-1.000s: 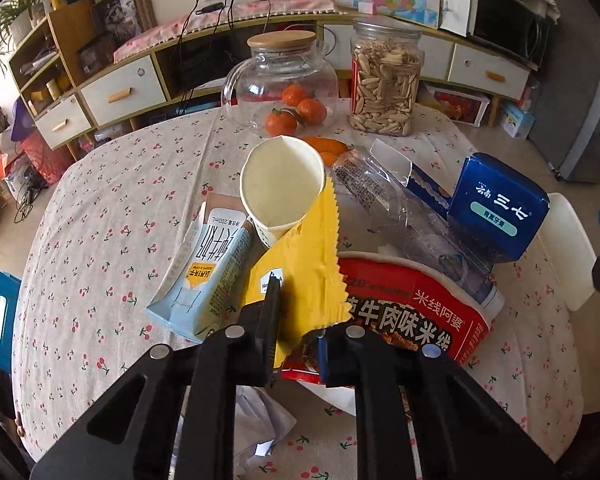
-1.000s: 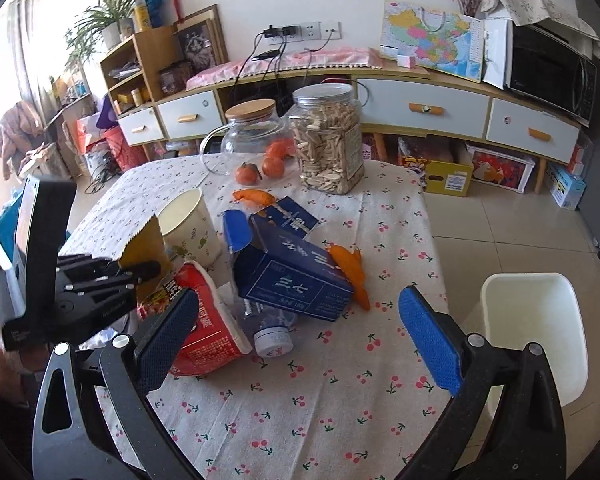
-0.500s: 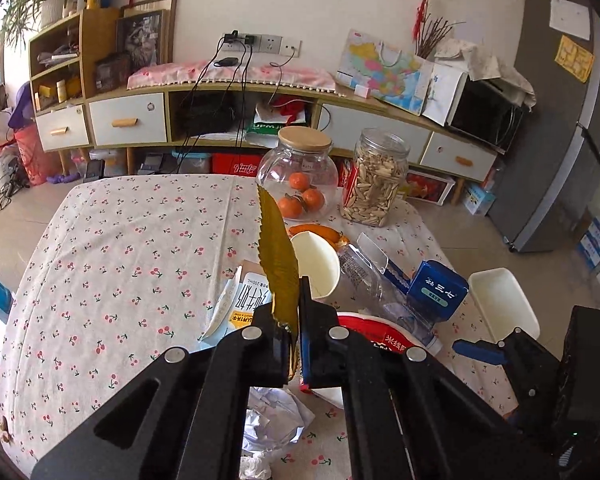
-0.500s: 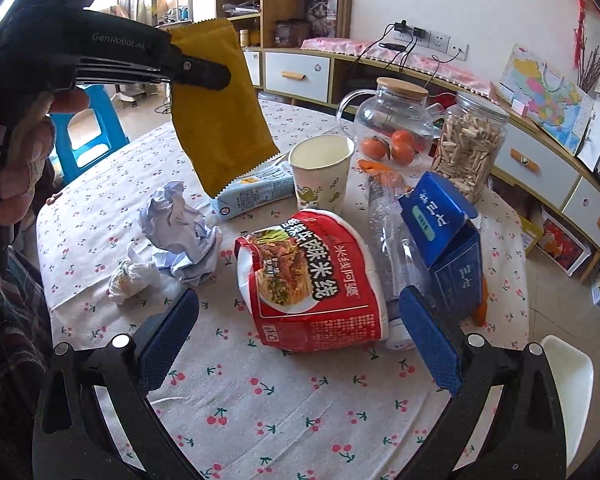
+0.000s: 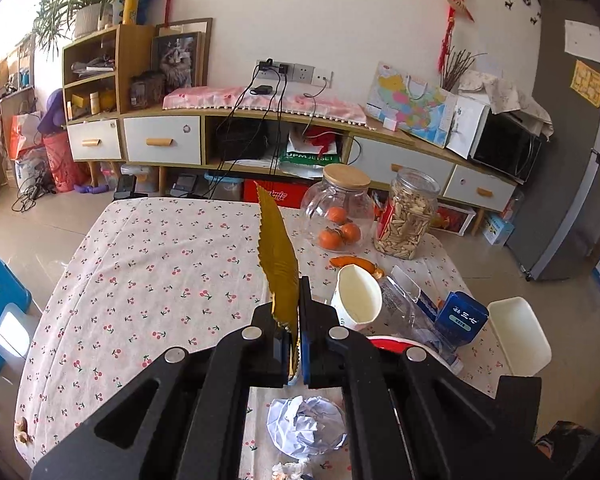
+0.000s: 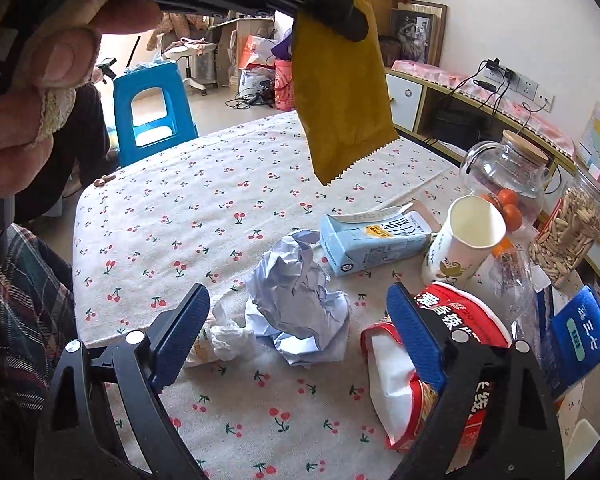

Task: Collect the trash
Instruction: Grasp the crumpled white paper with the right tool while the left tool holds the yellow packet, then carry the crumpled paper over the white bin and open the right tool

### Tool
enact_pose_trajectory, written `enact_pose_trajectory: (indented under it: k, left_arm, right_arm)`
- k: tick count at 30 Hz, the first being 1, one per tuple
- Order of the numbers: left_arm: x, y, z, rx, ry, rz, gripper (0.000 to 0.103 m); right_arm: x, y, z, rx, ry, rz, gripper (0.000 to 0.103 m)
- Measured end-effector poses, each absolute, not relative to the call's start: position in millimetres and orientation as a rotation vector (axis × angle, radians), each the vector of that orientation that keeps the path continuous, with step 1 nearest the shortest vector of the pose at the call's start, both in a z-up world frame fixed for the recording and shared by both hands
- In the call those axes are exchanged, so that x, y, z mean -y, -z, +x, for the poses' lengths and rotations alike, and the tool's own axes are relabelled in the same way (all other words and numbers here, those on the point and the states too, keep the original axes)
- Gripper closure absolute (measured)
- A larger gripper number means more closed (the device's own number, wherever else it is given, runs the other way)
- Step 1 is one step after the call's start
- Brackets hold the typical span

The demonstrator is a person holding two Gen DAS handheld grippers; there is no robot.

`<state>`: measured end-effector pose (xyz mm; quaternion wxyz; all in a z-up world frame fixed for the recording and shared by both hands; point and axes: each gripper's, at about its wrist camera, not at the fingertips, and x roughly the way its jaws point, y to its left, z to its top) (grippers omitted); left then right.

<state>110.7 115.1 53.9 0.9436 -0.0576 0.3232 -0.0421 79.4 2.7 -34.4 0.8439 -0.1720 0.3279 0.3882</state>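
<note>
Left gripper was clamped tight on a yellow snack wrapper. Wrapper was held clear of the table, edge-on in the left wrist view; in the right wrist view it hung flat with its serrated end lowest, above the far half of the cherry-print tablecloth. A hand wrapped the left tool's handle at upper left of that view.

Right gripper had its jaws apart and closing. Crumpled pale-blue paper ball sat on the cloth between the blue pads, no pad contact visible. The right pad overlapped the red instant-noodle bowl in view; couldn't tell if it touched.

Rest of the trash was on the table, toward its right side as the left wrist camera saw it:
- small white crumpled wad just beside the paper ball, near the table's near edge
- light-blue milk carton lying on its side behind the ball
- paper cup tilted, just beside the carton
- clear plastic bottle lying beside the noodle bowl
- dark-blue box at the right edge

Glass jar with oranges and jar of seeds stood at the far edge. A white bin stood on the floor off the table's right edge.
</note>
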Motion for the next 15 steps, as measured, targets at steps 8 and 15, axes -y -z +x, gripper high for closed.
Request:
enact_pose_trajectory:
  k: [8,15]
  left_arm:
    - [-118.2,-47.8,113.9,-0.669,0.054,-0.098,0.1]
    - [-123.4,-47.7,111.1,-0.656,0.042,-0.122,0.1]
  right_arm:
    - [-14.2,45.8,94.5,-0.773,-0.843,-0.341,0.08]
    - [2.5,18.5,94.5,-0.734,-0.835,-0.23,0.09]
